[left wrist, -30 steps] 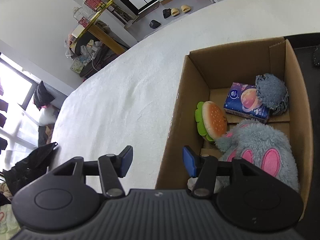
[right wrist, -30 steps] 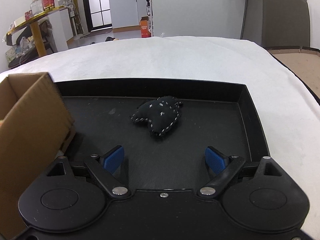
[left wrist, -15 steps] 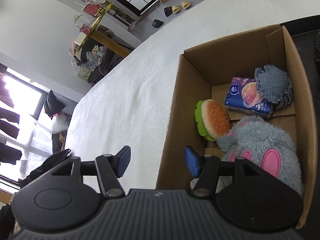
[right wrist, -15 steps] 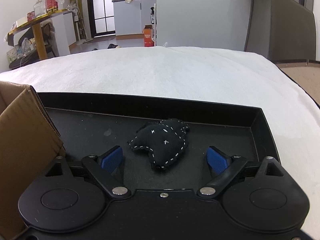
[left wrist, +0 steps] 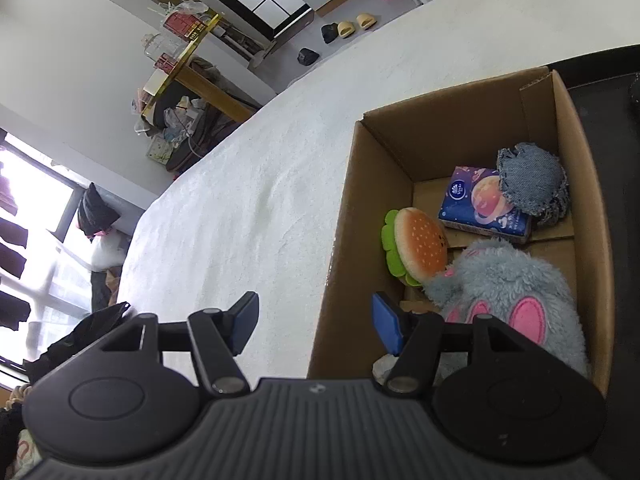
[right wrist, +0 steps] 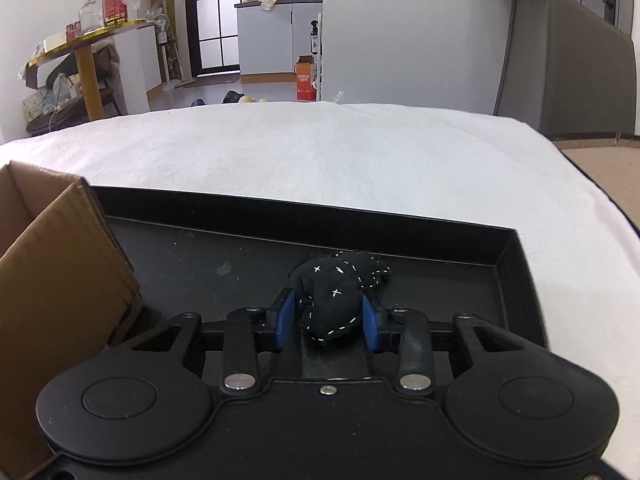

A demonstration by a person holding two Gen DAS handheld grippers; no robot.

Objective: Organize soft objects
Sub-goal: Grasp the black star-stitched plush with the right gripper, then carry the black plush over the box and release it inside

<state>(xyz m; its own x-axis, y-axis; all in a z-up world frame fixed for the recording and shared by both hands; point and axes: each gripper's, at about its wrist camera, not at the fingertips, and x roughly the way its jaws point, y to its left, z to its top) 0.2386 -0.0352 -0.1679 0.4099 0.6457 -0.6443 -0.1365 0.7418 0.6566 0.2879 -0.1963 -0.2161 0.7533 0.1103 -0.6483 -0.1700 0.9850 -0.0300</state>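
Observation:
My right gripper is shut on a black plush with white stitching, which rests on the floor of a black tray. Its blue pads press the plush from both sides. My left gripper hovers over the near left wall of a cardboard box; its jaws are opening and hold nothing. In the box lie a burger plush, a blue tissue pack, a denim cushion and a fluffy grey-blue plush with pink patches.
Box and tray stand side by side on a white blanket, with the cardboard box left of the tray. A cluttered yellow table and shoes on the floor lie beyond the far edge.
My right gripper came nearer to the black plush and closed on it, having stood wide open before. The left gripper's fingers spread a little wider; its view tilted slightly.

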